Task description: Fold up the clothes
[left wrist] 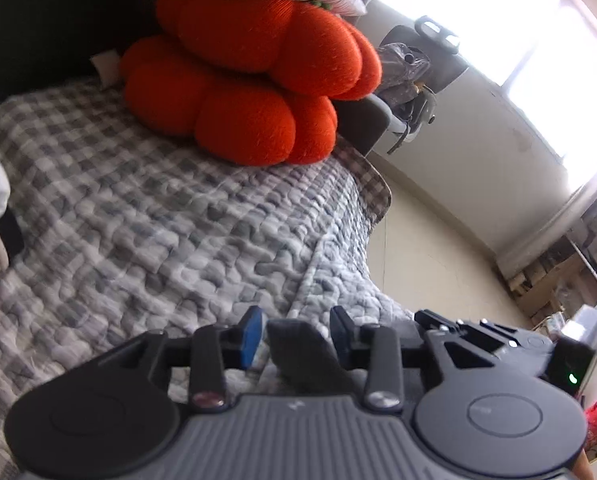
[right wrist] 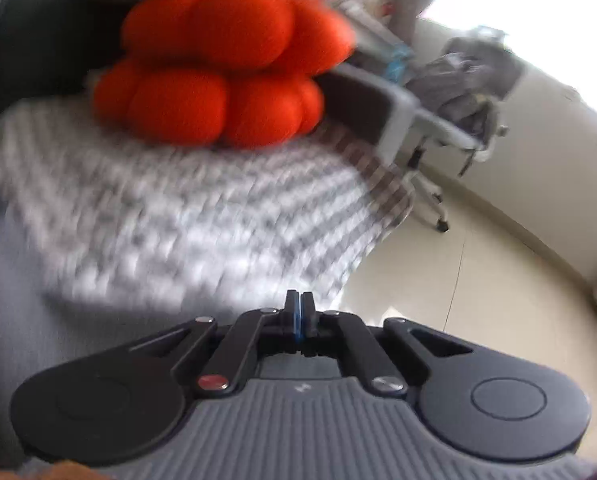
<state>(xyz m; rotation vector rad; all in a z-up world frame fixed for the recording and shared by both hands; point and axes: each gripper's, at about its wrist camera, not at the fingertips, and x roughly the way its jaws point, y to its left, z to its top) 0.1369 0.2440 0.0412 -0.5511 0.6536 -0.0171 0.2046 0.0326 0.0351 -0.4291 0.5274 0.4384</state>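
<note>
Left gripper (left wrist: 296, 334) stood part open, empty, over checked bed quilt (left wrist: 138, 208); right gripper (right wrist: 297, 314) shut empty; no garment seen ahead of either

right hand-held gripper (right wrist: 297, 312) closed over checked quilt (right wrist: 186, 216), orange cushion (right wrist: 222, 68) behind

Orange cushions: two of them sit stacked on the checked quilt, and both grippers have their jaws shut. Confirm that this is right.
Not quite. The two orange cushions do sit stacked on the checked quilt, and the right gripper is shut, its jaws pressed together with nothing between them. But the left gripper is open: the left wrist view shows a clear gap between its jaws.
</note>
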